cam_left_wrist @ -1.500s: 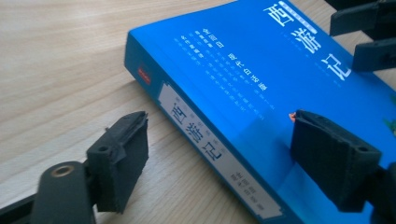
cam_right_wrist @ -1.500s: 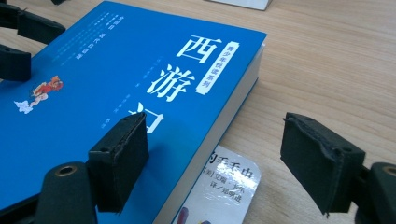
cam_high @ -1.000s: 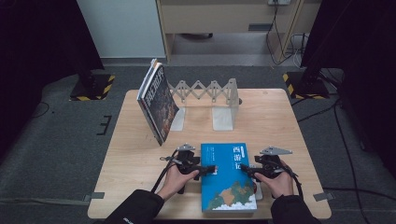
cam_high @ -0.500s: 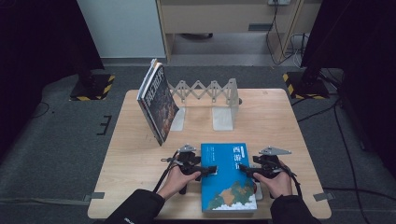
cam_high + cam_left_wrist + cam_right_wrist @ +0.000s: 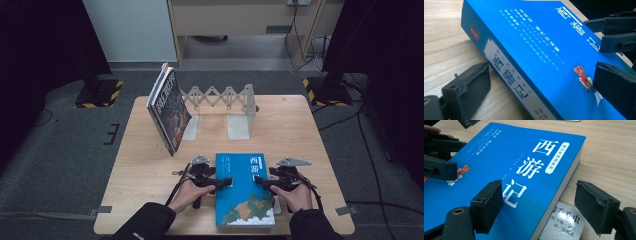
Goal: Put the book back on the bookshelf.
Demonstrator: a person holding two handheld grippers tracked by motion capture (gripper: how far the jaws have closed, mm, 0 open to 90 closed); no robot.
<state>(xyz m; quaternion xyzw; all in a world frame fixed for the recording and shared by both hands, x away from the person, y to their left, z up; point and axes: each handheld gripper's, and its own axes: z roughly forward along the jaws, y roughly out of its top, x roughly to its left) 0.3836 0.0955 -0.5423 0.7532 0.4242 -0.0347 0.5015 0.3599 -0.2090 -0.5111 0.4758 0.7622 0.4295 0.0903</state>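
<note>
Light wooden table [image 5: 150, 165] with visible grain, rectangular. Blue glossy paperback book [image 5: 245, 192] lies flat at the near edge, white characters on cover and spine. Left gripper [image 5: 224, 182] straddles the book's spine edge, jaws apart, one foam pad over the cover, other on the table side, no squeeze visible. Right gripper [image 5: 263, 183] likewise spread across the page edge, pads clear. Dark book [image 5: 170, 110] leans upright behind, against the grey metal accordion bookend [image 5: 227, 97]. Small white printed booklet [image 5: 564, 222] sticks out under the blue book.

book [image 5: 245, 192]: blue, white characters | jaws: black | table [image 5: 300, 130]: pale wood
</note>
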